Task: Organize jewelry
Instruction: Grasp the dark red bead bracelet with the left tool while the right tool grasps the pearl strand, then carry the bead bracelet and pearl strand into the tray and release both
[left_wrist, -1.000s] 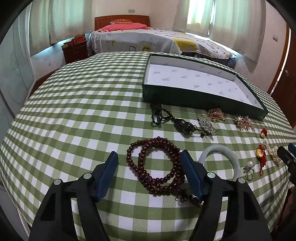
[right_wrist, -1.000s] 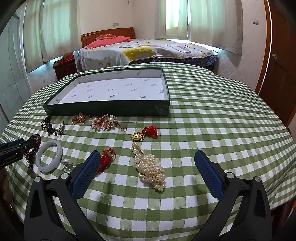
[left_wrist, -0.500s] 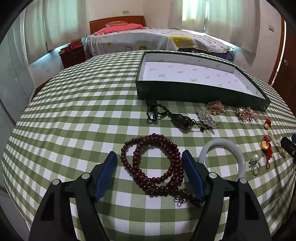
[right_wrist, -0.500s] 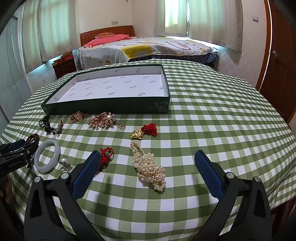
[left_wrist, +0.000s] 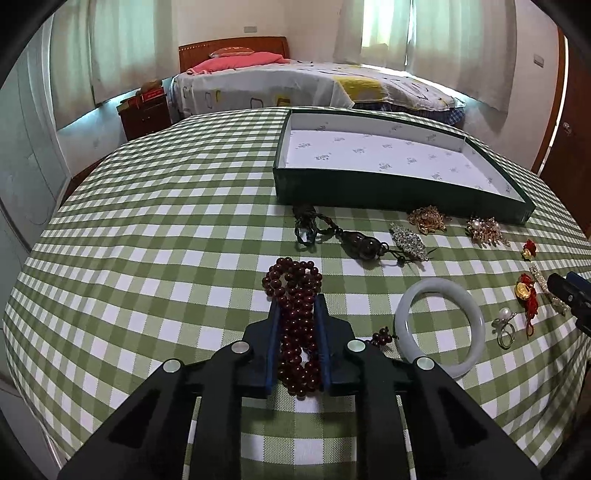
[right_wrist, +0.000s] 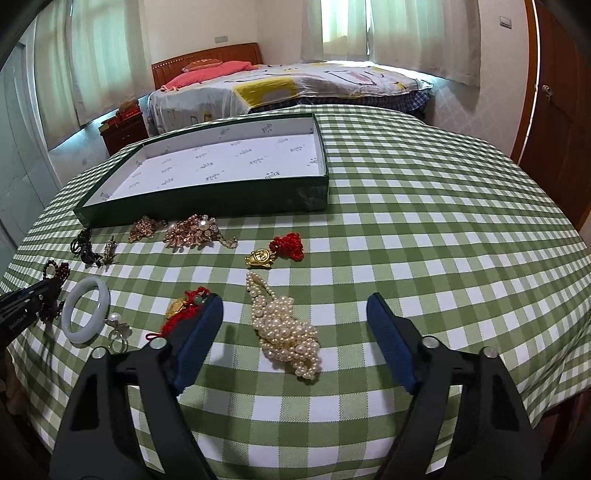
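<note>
My left gripper (left_wrist: 297, 302) is closing on the dark red bead necklace (left_wrist: 295, 280). Both pads press the strands, which are bunched into a narrow bundle on the green checked cloth. In the right wrist view my right gripper (right_wrist: 294, 299) is also closing. The pearl necklace (right_wrist: 290, 336) lies on the cloth between its jaws, clear of both pads. A red-corded gold charm (right_wrist: 184, 306) lies right beside its left finger. The dark green box (left_wrist: 369, 184) with a white lining stands empty at the back.
A white jade bangle (left_wrist: 439, 328) and a pearl ring (left_wrist: 504, 328) lie right of the beads. A black corded pendant (left_wrist: 354, 243), a crystal brooch (left_wrist: 408, 238) and two gold brooches (left_wrist: 428, 219) sit before the box. A gold charm with a red tassel (right_wrist: 275, 251) lies beyond the pearls.
The left jaws have come together on the bead necklace and squeezed its loops into a tight bundle. The right jaws have narrowed around the pearl necklace.
</note>
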